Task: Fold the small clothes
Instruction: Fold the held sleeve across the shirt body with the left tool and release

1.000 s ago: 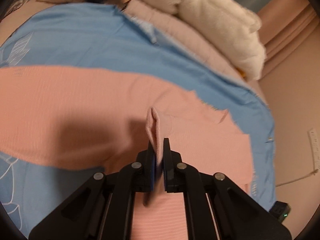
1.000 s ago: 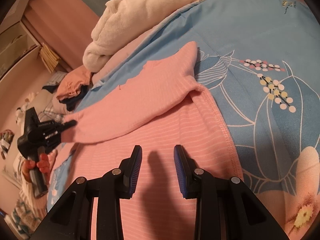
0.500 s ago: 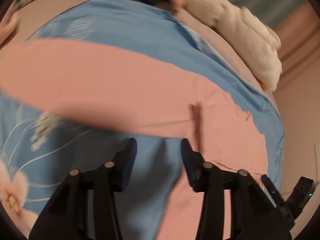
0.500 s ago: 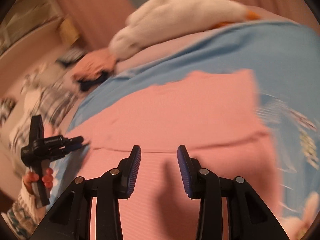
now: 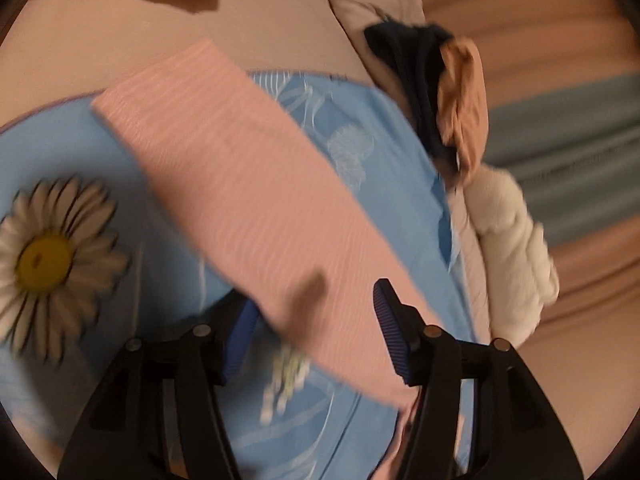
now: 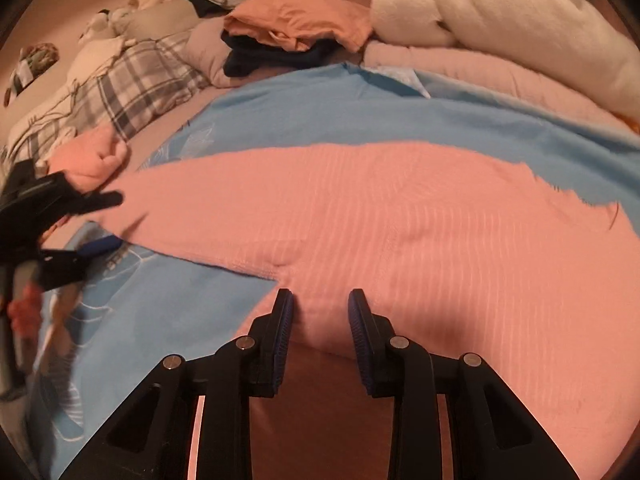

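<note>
Now left gripper (image 5: 314, 326) open astride pink sleeve (image 5: 256, 200) edge, seemingly ungrasped, right gripper (image 6: 320, 316) open, empty

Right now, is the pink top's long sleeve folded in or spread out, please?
Spread out: the sleeve lies flat across the blue sheet, away from the body.

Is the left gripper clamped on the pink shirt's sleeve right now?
No, the left gripper stands open with the pink sleeve lying between its spread fingers.
</note>
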Available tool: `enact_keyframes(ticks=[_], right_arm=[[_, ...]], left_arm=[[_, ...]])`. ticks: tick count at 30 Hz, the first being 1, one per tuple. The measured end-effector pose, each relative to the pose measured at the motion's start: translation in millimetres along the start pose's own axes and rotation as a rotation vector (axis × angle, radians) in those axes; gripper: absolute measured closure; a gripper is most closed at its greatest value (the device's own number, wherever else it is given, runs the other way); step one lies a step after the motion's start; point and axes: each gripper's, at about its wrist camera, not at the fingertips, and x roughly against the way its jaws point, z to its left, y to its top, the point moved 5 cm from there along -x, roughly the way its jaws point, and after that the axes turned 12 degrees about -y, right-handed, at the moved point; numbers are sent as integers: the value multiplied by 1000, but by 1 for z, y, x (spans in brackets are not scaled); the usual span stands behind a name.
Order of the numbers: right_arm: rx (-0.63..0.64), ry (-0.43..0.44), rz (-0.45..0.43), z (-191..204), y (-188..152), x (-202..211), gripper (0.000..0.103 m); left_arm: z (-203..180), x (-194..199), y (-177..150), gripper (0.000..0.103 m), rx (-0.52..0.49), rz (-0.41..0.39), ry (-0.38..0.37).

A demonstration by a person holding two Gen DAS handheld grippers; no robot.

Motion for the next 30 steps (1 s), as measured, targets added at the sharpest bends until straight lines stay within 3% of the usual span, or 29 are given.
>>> enact_keyframes(ticks=[2, 3, 4, 5, 8, 10, 16, 20, 24, 27, 30], right_arm=[[-10, 5, 8, -6, -3, 8, 71], [-25, 8, 16, -11, -5, 12, 71], [-51, 16, 17, -16, -8, 18, 71], [-73, 20, 13, -21, -8, 21, 71], [-155, 39, -9, -44, -17, 44, 71], [-207, 45, -25, -63, -26, 61, 71], [-317, -4, -66, -111, -46, 98, 71], [-416, -22, -70, -138, -61, 107, 71], [-513, -25, -78, -162, -77, 115, 71], [-565, -27, -82, -176, -86, 121, 71], [-607, -35, -86, -189, -92, 126, 71]], left_arm=[[-2, -7, 8, 51, 15, -26, 10], [-4, -8, 14, 61, 14, -31, 28], [-4, -11, 17, 72, 5, -30, 58], [-5, -15, 21, 100, -14, -22, 108], [-4, -15, 27, 100, -50, -16, 171], [-17, -14, 27, 102, -129, -26, 208], [-119, -17, -15, 103, -552, -29, 186], [-195, -35, -80, 102, -791, 42, 108], [-237, -64, -159, 101, -961, 152, 57], [-247, -90, -235, 97, -1108, 265, 39], [-231, -118, -288, 94, -1168, 391, 69]])
